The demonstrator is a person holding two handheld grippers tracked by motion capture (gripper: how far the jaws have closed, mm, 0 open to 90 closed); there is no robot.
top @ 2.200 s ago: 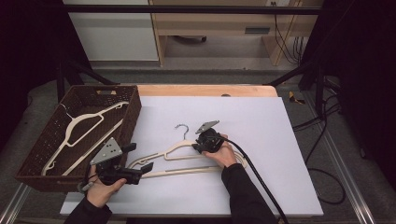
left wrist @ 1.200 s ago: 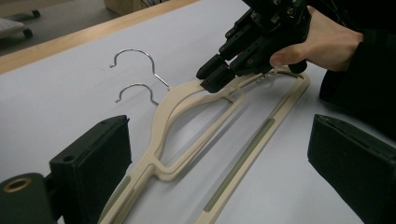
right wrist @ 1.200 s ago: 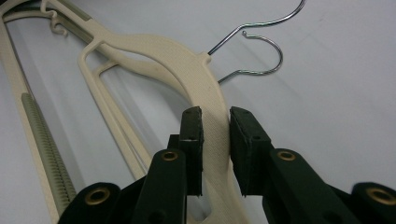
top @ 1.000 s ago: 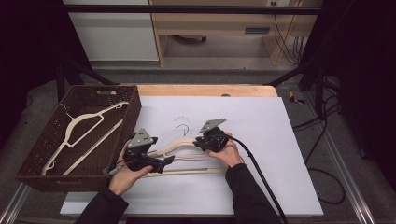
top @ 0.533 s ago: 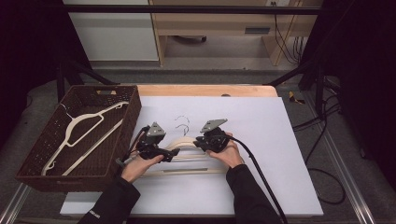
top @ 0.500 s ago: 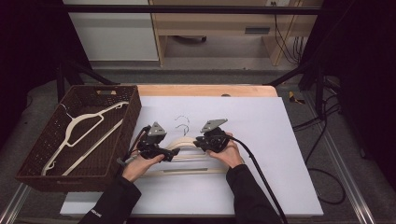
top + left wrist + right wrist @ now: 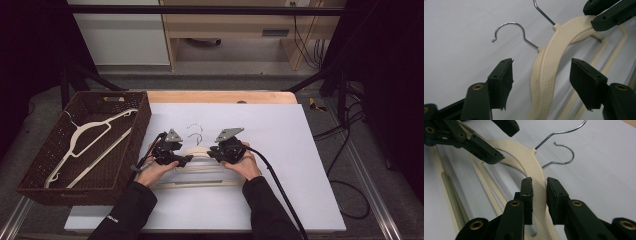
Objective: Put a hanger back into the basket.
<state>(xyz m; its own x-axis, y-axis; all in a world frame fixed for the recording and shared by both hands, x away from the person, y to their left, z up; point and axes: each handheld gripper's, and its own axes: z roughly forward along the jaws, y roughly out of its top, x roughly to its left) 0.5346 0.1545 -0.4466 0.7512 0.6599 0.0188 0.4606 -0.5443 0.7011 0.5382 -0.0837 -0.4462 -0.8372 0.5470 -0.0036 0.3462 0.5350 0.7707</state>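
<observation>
Two cream plastic hangers (image 7: 200, 151) with wire hooks (image 7: 195, 132) lie stacked on the white sheet. My right gripper (image 7: 227, 149) is shut on the right shoulder of the top hanger (image 7: 536, 170), its pads (image 7: 527, 191) pressed on both sides. My left gripper (image 7: 170, 152) stands over the left shoulder. In the left gripper view the jaws of that gripper (image 7: 544, 83) straddle the cream shoulder (image 7: 546, 75) with gaps on both sides; they have just been closing. The other gripper (image 7: 609, 12) shows at the top right there.
A dark wicker basket (image 7: 135, 125) at the left holds another cream hanger (image 7: 85, 145). The hangers' lower bars (image 7: 195, 184) lie near my wrists. White sheet (image 7: 310, 150) stretches to the right; cables hang off the table's right side.
My left gripper has moved right from near the basket onto the hangers' left shoulder and its jaws have narrowed. The right gripper has stayed still on the hanger.
</observation>
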